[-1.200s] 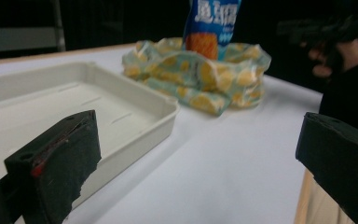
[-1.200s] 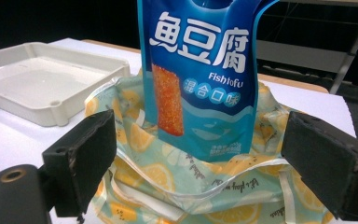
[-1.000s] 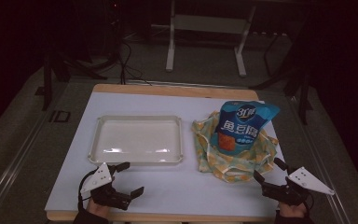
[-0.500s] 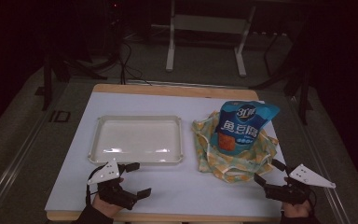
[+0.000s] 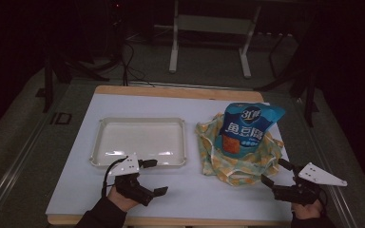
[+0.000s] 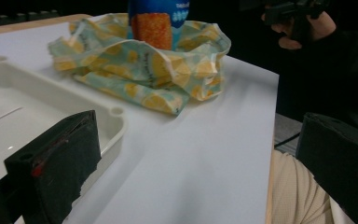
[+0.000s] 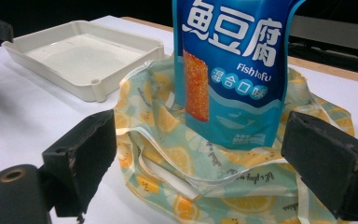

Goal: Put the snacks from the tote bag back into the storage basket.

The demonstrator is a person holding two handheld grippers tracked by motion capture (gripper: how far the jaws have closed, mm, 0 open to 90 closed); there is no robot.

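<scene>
A blue snack pouch [image 5: 246, 127] [image 7: 233, 65] stands upright inside a crumpled lemon-print bag [image 5: 240, 159] [image 7: 200, 177] [image 6: 144, 65] on the right half of the white table. An empty white tray [image 5: 140, 141] [image 7: 81, 58] [image 6: 23, 121] lies to its left. My left gripper [image 5: 151, 176] [image 6: 196, 163] is open near the tray's front right corner, above bare table. At the bag's front right edge my right gripper [image 5: 275, 174] [image 7: 205, 163] is open, its jaws spread on either side of the bag and pouch without touching them.
The white table [image 5: 190, 199] has bare surface in front between the two grippers. Beyond its wooden far edge [image 5: 171, 90] stand metal stand legs [image 5: 173, 45] and cables on a dark floor.
My left gripper has moved forward and right, up to the tray's front right corner. The right gripper has edged slightly toward the bag. Both stay open.
</scene>
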